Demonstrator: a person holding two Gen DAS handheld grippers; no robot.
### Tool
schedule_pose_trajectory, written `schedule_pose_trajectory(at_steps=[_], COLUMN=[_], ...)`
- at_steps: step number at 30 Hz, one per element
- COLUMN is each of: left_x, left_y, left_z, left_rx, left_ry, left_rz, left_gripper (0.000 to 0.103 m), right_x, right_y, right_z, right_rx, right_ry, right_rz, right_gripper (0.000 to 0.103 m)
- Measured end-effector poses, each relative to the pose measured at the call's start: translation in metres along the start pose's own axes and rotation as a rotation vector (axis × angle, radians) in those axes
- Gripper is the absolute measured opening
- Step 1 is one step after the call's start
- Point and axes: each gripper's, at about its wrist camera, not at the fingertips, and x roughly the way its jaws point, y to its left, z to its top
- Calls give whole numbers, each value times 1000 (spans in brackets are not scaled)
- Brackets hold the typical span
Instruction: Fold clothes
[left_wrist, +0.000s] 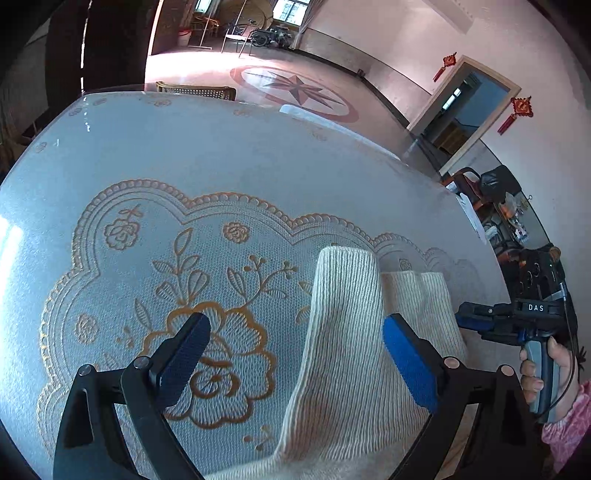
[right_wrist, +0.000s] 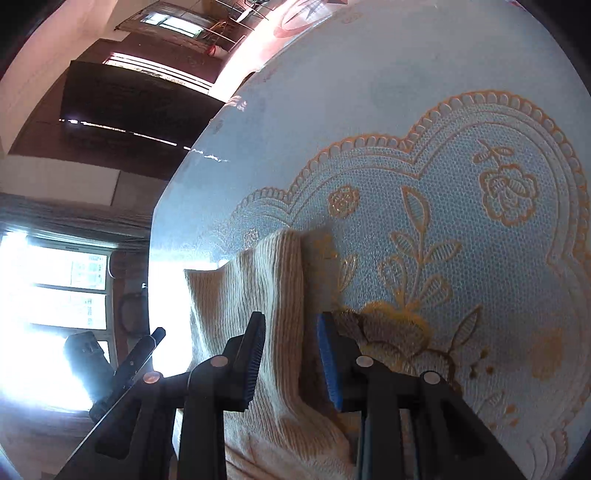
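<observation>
A cream ribbed knit garment (left_wrist: 347, 332) lies on the table with a folded sleeve or flap running away from me. My left gripper (left_wrist: 295, 354) is open above it, one pad over the tablecloth, the other over the knit. In the right wrist view the same knit (right_wrist: 280, 295) rises between the fingers of my right gripper (right_wrist: 291, 354), whose jaws stand a little apart around the fold, not clamped. The right gripper (left_wrist: 480, 319) also shows in the left wrist view, at the garment's right edge.
The round table carries a pale blue lace-pattern cloth (left_wrist: 207, 155) with orange flowers. A chair back (left_wrist: 195, 90) stands at the far edge. Cluttered furniture (left_wrist: 498, 206) sits to the right. The table edge (right_wrist: 162, 229) runs close to the garment's left side.
</observation>
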Motion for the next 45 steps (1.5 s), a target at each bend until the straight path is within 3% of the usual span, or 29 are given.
schedule_pose_trajectory(at_steps=[3,6,10,12,14,16,17,18,19,21,25,30,36,41,45], left_x=[25,37,47,51,50,46,46,46,45,45,43,24,-29,-86,-133], left_y=[-10,-25,-40,-42,-42,-39,-35,-31,-26,-29,-24,-25,-29,-30,-27], left_z=[9,16,20,23,23,24,26,27,29,27,28,32,30,9,-43], left_rx=[63,157,249,273,280,292,264,227,191,219,167,138,114,121,162], left_ry=[60,60,45,43,38,24,39,60,81,79,65,2,-94,-162,-202], left_rz=[-5,6,44,51,42,28,-16,-67,-118,-124,-151,-188,-288,-359,-378], left_gripper=[96,96,96,96,95,76,39,9,10,9,7,6,6,6,6], right_x=[11,24,36,36,35,35,34,33,33,32,34,29,2,-43,-77], right_y=[-5,2,17,23,29,35,37,36,36,35,34,37,61,88,96], right_z=[10,16,20,17,14,10,9,8,7,7,15,18,13,-22,-73], right_rx=[25,0,-66,-96,-125,-154,-157,-150,-140,-135,-119,-113,-138,-222,-300], right_ry=[21,57,73,61,44,26,17,10,6,4,-2,-45,-96,-108,-97], right_rz=[102,136,87,44,-3,-51,-64,-64,-59,-47,-33,-27,50,110,118], right_gripper=[29,29,25,7,6,6,5,6,6,6,6,5,5,5,5])
